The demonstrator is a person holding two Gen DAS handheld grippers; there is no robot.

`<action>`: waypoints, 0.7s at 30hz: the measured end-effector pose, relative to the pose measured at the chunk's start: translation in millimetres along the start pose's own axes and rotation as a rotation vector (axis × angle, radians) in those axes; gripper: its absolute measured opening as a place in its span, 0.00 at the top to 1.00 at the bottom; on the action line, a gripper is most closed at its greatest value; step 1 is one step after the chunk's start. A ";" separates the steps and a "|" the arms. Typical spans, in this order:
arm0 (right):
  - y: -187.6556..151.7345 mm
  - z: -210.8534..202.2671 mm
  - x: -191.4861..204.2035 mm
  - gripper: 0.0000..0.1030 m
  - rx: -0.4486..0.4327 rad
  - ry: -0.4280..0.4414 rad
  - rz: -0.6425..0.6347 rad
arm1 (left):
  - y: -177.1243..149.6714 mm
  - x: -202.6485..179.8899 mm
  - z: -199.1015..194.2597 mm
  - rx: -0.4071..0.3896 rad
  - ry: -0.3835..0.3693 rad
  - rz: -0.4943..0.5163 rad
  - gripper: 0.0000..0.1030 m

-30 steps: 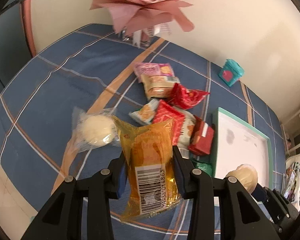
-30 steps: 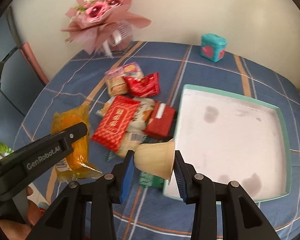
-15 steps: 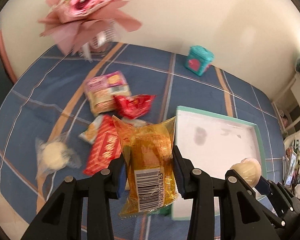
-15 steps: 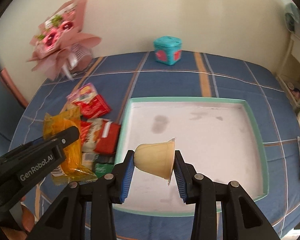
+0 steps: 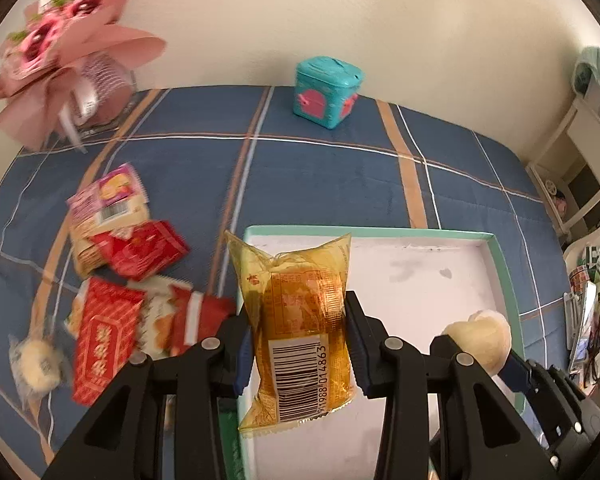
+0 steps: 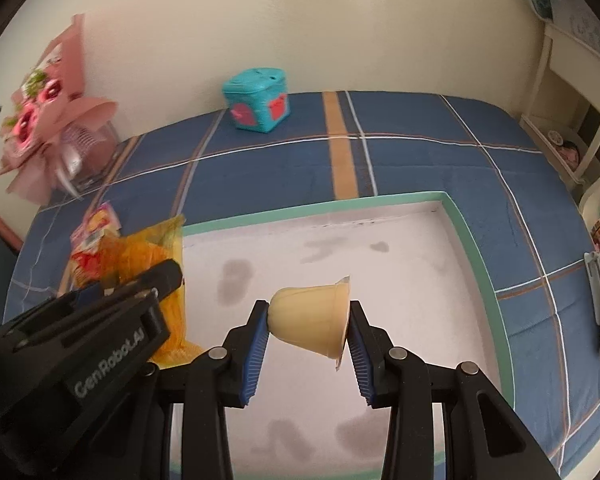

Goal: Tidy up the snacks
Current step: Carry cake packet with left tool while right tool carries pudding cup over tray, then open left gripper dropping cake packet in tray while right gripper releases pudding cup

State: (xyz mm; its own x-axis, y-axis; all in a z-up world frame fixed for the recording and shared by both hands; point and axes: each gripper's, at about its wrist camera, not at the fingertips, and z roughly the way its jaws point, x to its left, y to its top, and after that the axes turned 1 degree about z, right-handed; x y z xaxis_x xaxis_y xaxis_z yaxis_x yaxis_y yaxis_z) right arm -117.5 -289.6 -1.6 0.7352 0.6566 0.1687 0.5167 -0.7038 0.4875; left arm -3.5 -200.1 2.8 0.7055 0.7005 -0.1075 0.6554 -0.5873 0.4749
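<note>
Both grippers now over tray, packet seemingly upright.

Each hand-held gripper is black plastic with silver screw heads along its arms. The left hand-held gripper and right hand-held gripper carry ribbed blue pads. The left one's side reads "GenRobot.AI" in white.
</note>
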 end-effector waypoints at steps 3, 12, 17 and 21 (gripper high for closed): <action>9.4 14.3 -10.8 0.60 0.016 -0.019 0.026 | 5.9 -5.7 13.9 0.015 -0.003 0.015 0.60; 19.2 51.2 -32.8 0.60 0.090 -0.055 0.101 | 14.8 -8.9 48.0 0.053 -0.013 0.024 0.60; 15.6 60.7 -37.2 0.60 0.123 -0.070 0.117 | 15.8 -6.4 61.0 0.080 -0.015 0.021 0.60; 15.7 57.6 -36.3 0.59 0.123 -0.083 0.109 | 15.3 -5.4 59.0 0.084 -0.021 0.015 0.60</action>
State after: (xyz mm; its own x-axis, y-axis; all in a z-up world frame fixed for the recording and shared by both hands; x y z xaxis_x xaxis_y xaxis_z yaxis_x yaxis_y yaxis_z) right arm -110.9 -340.1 -49.4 0.8211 0.5532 0.1407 0.4779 -0.8010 0.3605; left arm 18.6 -236.9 -40.9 0.7207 0.6829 -0.1194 0.6640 -0.6304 0.4022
